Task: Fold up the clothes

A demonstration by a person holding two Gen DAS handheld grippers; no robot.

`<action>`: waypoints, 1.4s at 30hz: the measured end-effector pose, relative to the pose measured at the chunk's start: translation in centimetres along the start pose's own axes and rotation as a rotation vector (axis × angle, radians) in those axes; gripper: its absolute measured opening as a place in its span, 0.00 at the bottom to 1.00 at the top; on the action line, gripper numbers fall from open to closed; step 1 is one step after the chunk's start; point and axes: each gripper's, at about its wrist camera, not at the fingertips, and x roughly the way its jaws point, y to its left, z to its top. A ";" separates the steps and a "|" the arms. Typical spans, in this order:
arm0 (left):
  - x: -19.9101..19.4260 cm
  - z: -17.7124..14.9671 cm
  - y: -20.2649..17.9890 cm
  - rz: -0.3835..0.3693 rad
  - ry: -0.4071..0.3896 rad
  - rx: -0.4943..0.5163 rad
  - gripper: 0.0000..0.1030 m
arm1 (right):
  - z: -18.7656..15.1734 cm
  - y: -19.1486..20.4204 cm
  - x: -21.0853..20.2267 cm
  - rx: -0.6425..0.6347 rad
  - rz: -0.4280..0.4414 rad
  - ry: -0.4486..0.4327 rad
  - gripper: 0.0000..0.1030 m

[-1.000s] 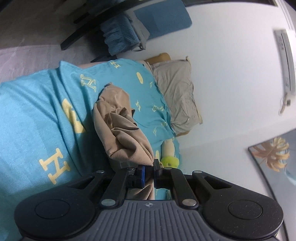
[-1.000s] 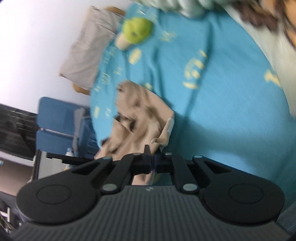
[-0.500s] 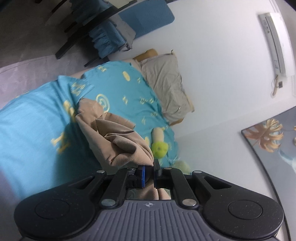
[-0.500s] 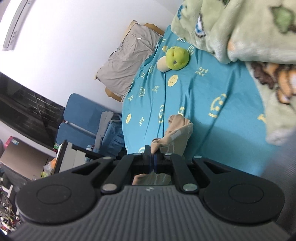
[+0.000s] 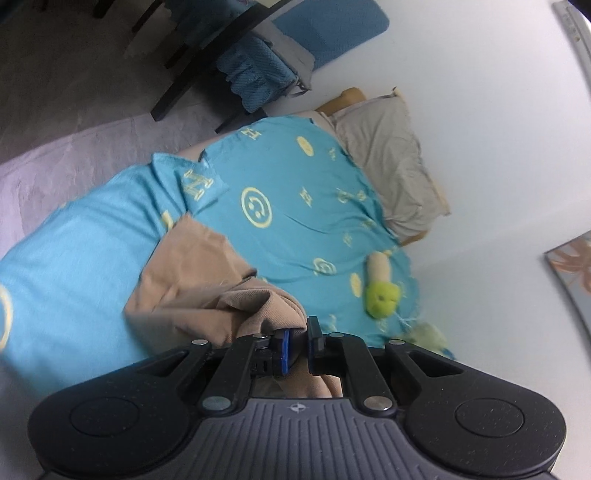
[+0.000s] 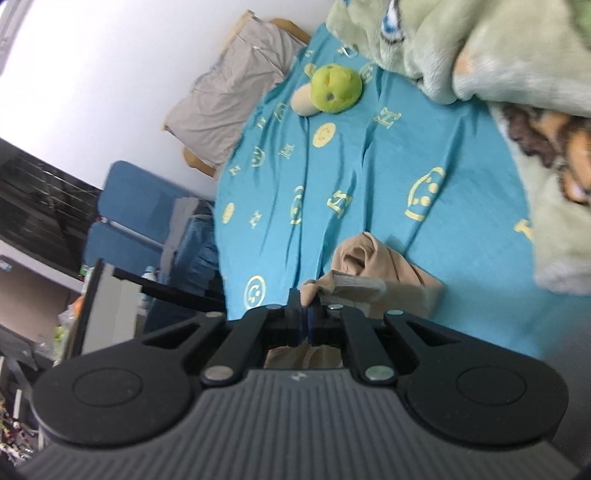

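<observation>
The left hand-held gripper (image 5: 297,345) is pinching a bunched edge of a tan garment (image 5: 199,291), its jaws standing narrow with the cloth squeezed between the blue pads. The garment is trailing away from the jaws in loose folds, and its far part is lying on the turquoise bedsheet (image 5: 295,206) with yellow smiley and letter prints. The right hand-held gripper (image 6: 306,314) is also gripping the tan garment (image 6: 373,273), its jaws nearly touching with a thin edge of cloth caught between them; the rest of the fabric is bunching up just beyond the fingertips, over the sheet (image 6: 369,177).

Farther up the bed, a green plush toy (image 6: 334,88) is lying on the sheet near a beige pillow (image 6: 232,96) that is resting against the white wall (image 5: 480,92). A fuzzy pale green blanket (image 6: 498,55) with cartoon prints is piling up along one side of the bed. Beside the bed, a blue chair (image 5: 325,33) is carrying some draped blue and grey clothes (image 5: 255,70).
</observation>
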 end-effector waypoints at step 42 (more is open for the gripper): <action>17.9 -1.6 -1.3 0.309 0.043 0.863 0.92 | -1.8 3.8 17.5 -0.708 -0.206 0.120 0.70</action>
